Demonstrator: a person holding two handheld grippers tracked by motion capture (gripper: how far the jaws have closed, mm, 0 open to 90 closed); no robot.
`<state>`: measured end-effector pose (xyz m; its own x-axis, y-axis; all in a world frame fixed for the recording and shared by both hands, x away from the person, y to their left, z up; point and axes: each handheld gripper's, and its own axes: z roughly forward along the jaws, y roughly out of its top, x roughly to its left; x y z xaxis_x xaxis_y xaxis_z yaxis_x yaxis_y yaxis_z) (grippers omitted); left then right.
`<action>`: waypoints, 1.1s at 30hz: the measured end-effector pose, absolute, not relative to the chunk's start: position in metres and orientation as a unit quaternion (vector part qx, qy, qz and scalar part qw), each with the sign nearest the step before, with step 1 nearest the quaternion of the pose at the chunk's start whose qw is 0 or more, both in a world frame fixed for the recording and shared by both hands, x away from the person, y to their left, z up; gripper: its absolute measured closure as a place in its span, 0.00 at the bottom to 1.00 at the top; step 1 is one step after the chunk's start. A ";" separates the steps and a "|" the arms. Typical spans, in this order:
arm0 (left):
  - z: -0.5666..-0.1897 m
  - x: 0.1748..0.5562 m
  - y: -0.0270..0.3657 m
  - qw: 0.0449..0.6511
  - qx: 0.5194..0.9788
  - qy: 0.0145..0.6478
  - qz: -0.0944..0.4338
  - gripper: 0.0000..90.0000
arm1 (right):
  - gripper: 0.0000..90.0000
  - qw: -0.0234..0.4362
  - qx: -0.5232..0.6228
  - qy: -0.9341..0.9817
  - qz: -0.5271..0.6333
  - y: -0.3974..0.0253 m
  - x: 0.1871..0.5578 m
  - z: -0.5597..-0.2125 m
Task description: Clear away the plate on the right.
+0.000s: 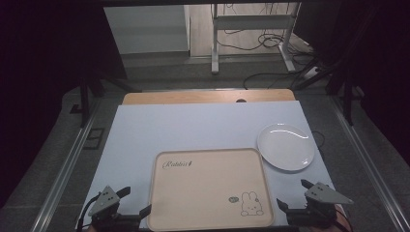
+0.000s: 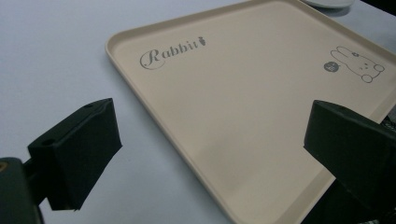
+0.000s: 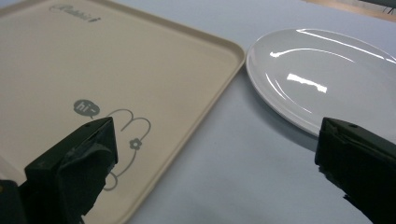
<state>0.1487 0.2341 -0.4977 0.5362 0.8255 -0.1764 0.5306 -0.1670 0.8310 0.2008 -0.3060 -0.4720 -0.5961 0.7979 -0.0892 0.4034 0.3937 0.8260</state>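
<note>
Your left gripper [image 1: 129, 201] has its jaws spread wide and holds nothing; in the left gripper view the two black jaws stand well apart, one over the white table cover [image 2: 56, 56] and the other over the near edge of the beige tray [image 2: 243, 107], with no visible contact on either. Your right gripper [image 1: 294, 194] is likewise wide open and empty; in the right gripper view one jaw hangs over the tray's rabbit drawing [image 3: 128, 135] and the other just short of the white plate [image 3: 327, 74].

Count: one tray, one plate, two grippers.

The tray [image 1: 208, 188] lies flat at the near middle of the table cover, its "Rabbit" lettering [image 1: 177, 164] at the far left corner and the rabbit at the near right. The plate [image 1: 285, 146] sits upright and empty just beside the tray's far right corner; whether the two rims touch cannot be told.

You hold both grippers low at the near edge of the table, one at each near corner of the tray, each pointed forward and slightly inward.
</note>
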 end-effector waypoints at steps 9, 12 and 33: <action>-0.498 0.149 0.234 0.458 0.748 0.453 0.162 0.04 | 0.00 0.260 0.357 0.818 0.368 -0.301 0.201 -0.472; -0.498 0.149 0.234 0.457 0.748 0.453 0.162 0.04 | 0.00 0.264 0.352 0.821 0.364 -0.300 0.201 -0.472; -0.498 0.149 0.233 0.457 0.749 0.453 0.162 0.04 | 0.00 0.383 0.299 0.841 0.239 -0.291 0.206 -0.483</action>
